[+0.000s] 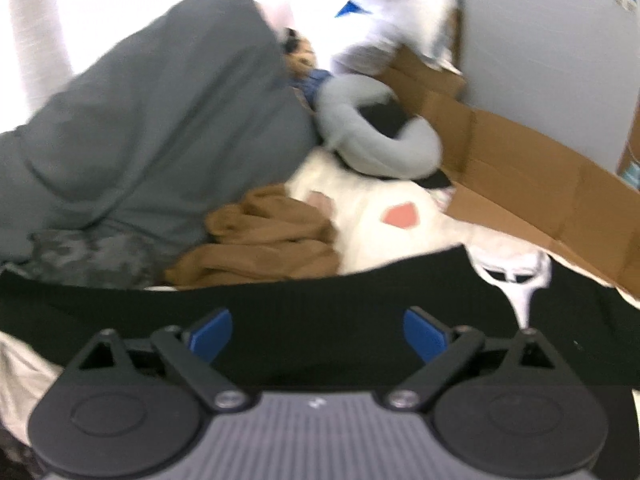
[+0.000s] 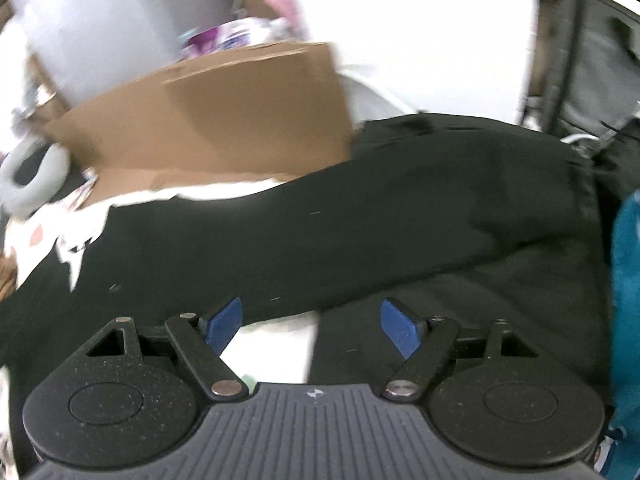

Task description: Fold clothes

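Both wrist views look steeply down, close over the same black garment point(image 1: 320, 304) and cardboard box point(image 2: 240, 112).

Garment point(image 1: 320, 304) spread across foreground, just before both grippers; cardboard box point(image 1: 540, 184) behind it to the right in left wrist view, neck pillow point(image 1: 372, 136) at box's left end, pillow point(image 1: 160, 120) far left, crumpled towel point(image 1: 260, 240) betw pillow & garment, on the bedding point(image 1: 380, 240)
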